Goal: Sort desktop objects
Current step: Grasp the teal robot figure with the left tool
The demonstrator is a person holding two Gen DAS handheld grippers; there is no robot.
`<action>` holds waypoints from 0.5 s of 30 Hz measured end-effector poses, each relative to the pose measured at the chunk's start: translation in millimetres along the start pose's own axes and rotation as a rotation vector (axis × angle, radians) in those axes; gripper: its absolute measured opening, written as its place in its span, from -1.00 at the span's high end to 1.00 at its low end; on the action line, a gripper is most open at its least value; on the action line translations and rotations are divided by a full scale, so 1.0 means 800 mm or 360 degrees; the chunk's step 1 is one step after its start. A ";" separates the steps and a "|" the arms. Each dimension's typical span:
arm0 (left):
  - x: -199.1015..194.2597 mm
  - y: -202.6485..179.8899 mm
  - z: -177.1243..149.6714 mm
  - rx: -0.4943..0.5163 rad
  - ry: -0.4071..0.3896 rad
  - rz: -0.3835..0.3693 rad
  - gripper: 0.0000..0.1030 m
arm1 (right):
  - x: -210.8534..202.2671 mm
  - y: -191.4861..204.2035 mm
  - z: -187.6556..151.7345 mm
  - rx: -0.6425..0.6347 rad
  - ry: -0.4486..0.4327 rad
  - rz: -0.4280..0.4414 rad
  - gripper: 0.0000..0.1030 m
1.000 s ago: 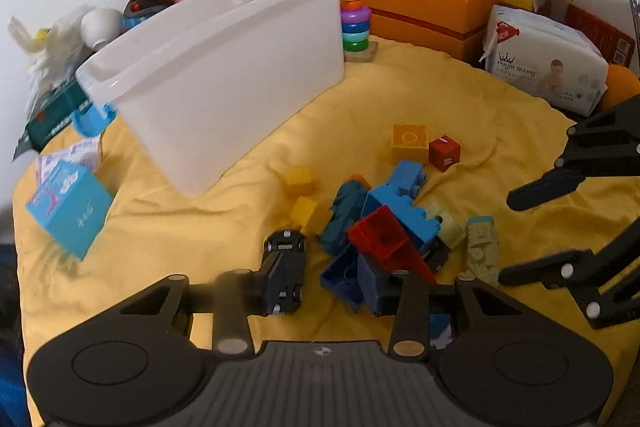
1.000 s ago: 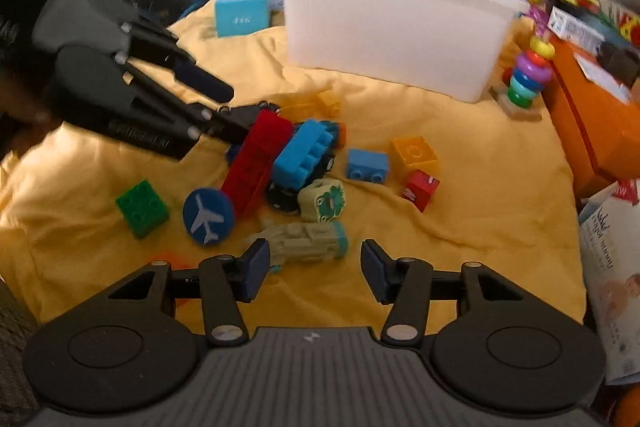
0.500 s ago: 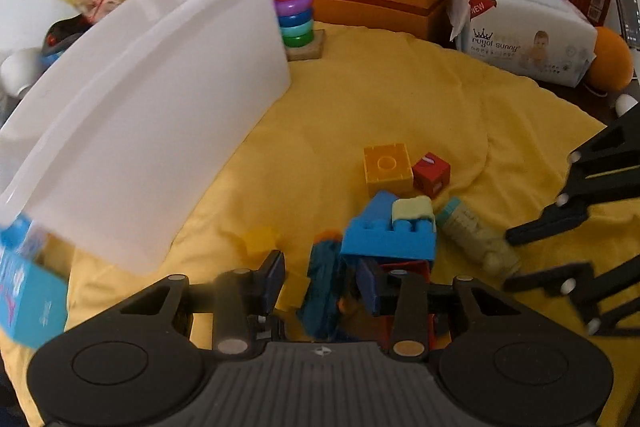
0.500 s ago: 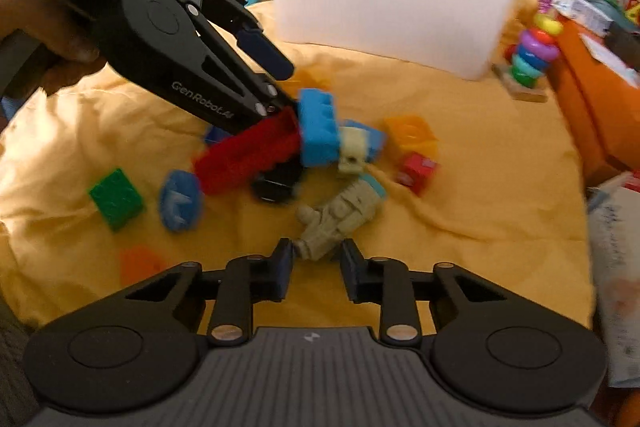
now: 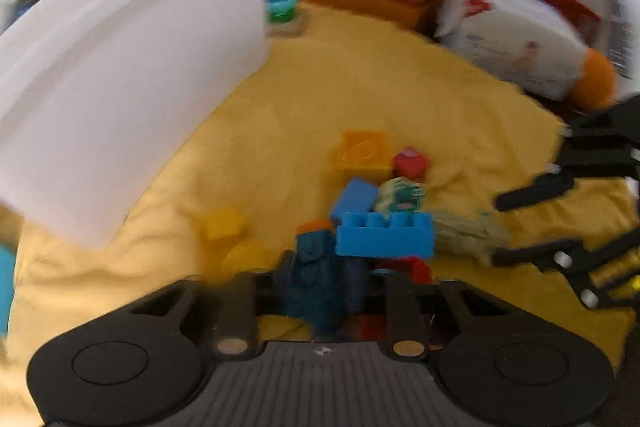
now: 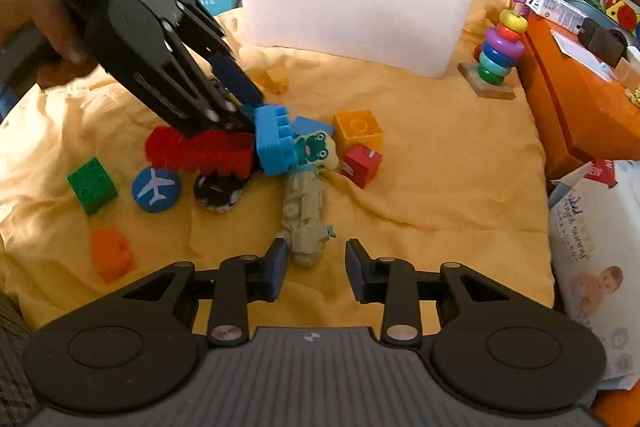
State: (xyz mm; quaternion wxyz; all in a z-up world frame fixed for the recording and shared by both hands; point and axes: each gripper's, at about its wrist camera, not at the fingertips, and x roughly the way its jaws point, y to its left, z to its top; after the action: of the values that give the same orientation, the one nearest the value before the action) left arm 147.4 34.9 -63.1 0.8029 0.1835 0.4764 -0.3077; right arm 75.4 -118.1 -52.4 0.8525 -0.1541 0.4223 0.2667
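- Gripping a clump of joined bricks, the left gripper is slanting down from the ten o'clock corner of the right wrist view; its jaws have just been closing and are now pinching the red brick assembly, with a blue studded brick attached at its three o'clock end.
- Standing partly open, the right gripper has just been widening its jaws; the beige toy figure is lying with its near end between the fingertips, and the pads are not pressing on it.
- Sitting at twelve o'clock of that figure, a frog-printed block is touching the blue studded brick.
- Lying at three o'clock of the frog block are a red cube and an orange-yellow brick, close together.
- Resting at nine o'clock of the clump are a blue airplane disc, a green brick and an orange brick.
- Covering the desk is a yellow cloth; the white bin is standing at twelve o'clock, well apart from the toys.
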 end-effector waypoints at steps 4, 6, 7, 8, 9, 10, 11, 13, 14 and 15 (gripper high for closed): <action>-0.023 -0.012 -0.017 -0.0086 -0.0106 0.0070 0.49 | 0.001 0.006 0.005 -0.0051 -0.0020 0.0011 0.30; -0.044 -0.020 -0.030 -0.0137 -0.0171 0.0132 0.49 | -0.002 0.005 0.005 -0.0073 -0.0039 0.0003 0.22; -0.055 -0.026 -0.036 -0.0154 -0.0204 0.0155 0.49 | -0.002 0.003 0.005 -0.0066 -0.0042 0.0011 0.15; -0.065 -0.032 -0.041 -0.0166 -0.0229 0.0176 0.49 | -0.002 0.001 0.005 -0.0055 -0.0042 0.0022 0.15; -0.076 -0.040 -0.048 -0.0179 -0.0251 0.0211 0.49 | -0.002 -0.002 0.005 -0.0042 -0.0045 0.0034 0.15; -0.083 -0.040 -0.050 -0.0196 -0.0267 0.0230 0.49 | -0.002 -0.005 0.005 -0.0027 -0.0047 0.0042 0.13; -0.091 -0.042 -0.055 -0.0235 -0.0288 0.0240 0.49 | -0.003 -0.008 0.006 -0.0009 -0.0048 0.0049 0.09; -0.101 -0.044 -0.059 -0.0345 -0.0321 0.0221 0.49 | -0.001 -0.012 0.010 0.0020 -0.0049 0.0066 -0.02; -0.105 -0.046 -0.061 -0.0384 -0.0325 0.0213 0.49 | 0.000 -0.013 0.012 0.0028 -0.0048 0.0076 -0.02; -0.107 -0.050 -0.063 -0.0406 -0.0323 0.0219 0.49 | 0.002 -0.013 0.016 0.0024 -0.0047 0.0088 -0.02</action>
State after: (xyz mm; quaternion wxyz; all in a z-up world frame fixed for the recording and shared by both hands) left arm 57.4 61.7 -11.9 0.8828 0.0803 0.4144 -0.2059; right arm 90.2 -119.6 -45.8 0.8522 -0.1320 0.4156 0.2892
